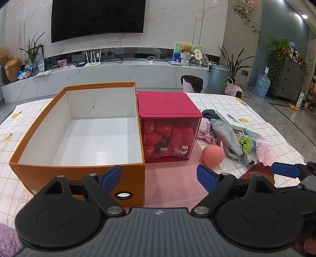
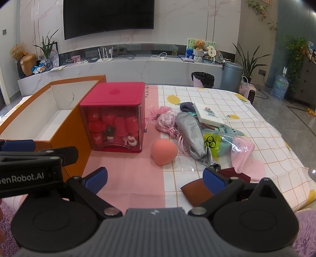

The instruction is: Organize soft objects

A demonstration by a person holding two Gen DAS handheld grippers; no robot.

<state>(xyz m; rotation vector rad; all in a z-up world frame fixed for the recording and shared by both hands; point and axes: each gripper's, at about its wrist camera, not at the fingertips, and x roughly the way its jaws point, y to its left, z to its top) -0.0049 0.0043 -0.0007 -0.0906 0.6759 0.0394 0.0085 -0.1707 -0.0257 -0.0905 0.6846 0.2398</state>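
peach egg-shaped ball [image 2: 163, 151] beside crumpled grey cloth [image 2: 192, 136]

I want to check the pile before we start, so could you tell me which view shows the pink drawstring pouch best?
The right wrist view: the pink drawstring pouch shows whole. In the left wrist view, the red box hides part of it.

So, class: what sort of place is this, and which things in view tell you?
Most likely a home living room: a wall-mounted television, a long marble media shelf holding a teddy bear, and potted plants.
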